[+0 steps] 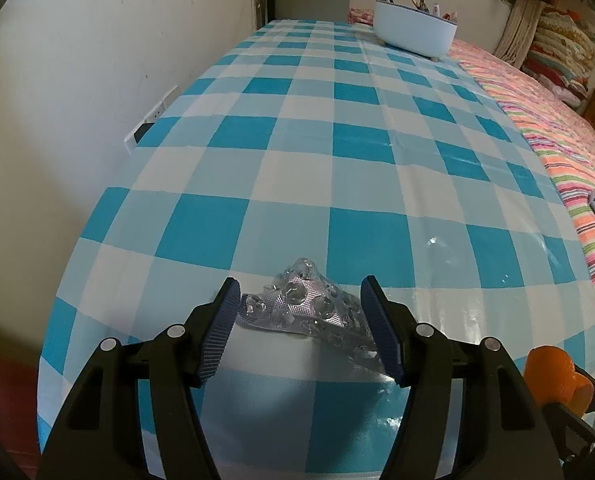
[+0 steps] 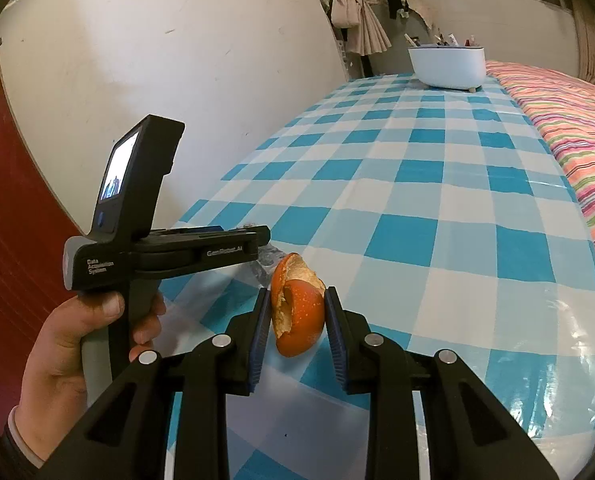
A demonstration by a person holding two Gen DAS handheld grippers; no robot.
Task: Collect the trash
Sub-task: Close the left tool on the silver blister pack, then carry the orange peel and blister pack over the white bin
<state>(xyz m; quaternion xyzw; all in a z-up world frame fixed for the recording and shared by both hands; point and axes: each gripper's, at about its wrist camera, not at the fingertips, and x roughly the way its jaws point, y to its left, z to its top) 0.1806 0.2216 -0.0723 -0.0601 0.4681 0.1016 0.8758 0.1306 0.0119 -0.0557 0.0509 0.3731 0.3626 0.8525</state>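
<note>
A crumpled empty pill blister pack (image 1: 305, 308) lies on the blue checked tablecloth (image 1: 337, 140), between the fingers of my left gripper (image 1: 299, 322), which is open around it; the right pad touches its edge. My right gripper (image 2: 295, 322) is shut on a piece of orange peel (image 2: 297, 312) and holds it just above the cloth. The peel also shows at the right edge of the left wrist view (image 1: 553, 380). In the right wrist view the left gripper's body (image 2: 157, 248) sits to the left, held by a hand, with the blister pack (image 2: 267, 262) partly hidden behind it.
A white bin (image 1: 415, 28) holding several small items stands at the far end of the table; it also shows in the right wrist view (image 2: 447, 66). A white wall (image 1: 97, 80) runs along the left. A striped blanket (image 1: 557, 140) borders the right side.
</note>
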